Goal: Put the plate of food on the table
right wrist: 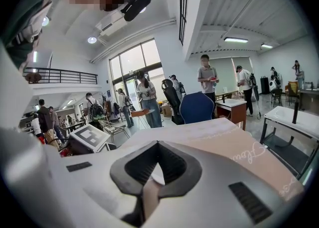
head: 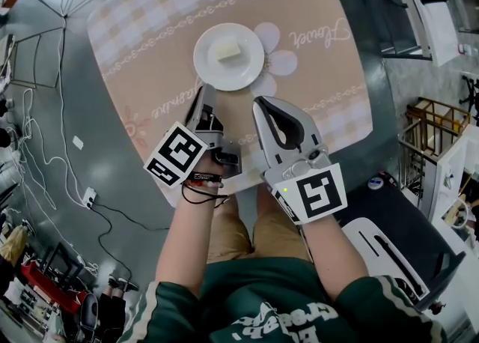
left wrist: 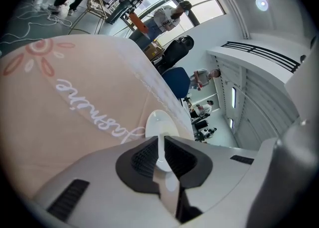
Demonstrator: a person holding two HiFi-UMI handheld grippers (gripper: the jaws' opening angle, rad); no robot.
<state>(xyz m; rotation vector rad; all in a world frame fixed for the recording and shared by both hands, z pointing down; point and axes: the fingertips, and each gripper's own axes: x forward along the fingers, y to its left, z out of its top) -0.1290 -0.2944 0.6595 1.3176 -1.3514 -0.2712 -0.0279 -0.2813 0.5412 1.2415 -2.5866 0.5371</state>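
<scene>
A white plate (head: 241, 73) with a pale block of food (head: 227, 50) rests on the table's beige checked cloth (head: 150, 49). My left gripper (head: 206, 88), rolled onto its side, meets the plate's near rim. In the left gripper view the plate (left wrist: 158, 120) runs as a thin white strip into the left gripper (left wrist: 160, 140), whose pads are shut on that rim. My right gripper (head: 258, 100) hovers just short of the plate's near right edge, not touching it. In its own view the right gripper (right wrist: 157, 143) is shut, tips together, holding nothing.
The table edge lies just behind both grippers, at the person's knees. A dark chair with a white frame (head: 404, 259) stands at the right, and cables (head: 45, 154) trail over the floor on the left. Several people and a blue chair (right wrist: 196, 107) stand beyond the table.
</scene>
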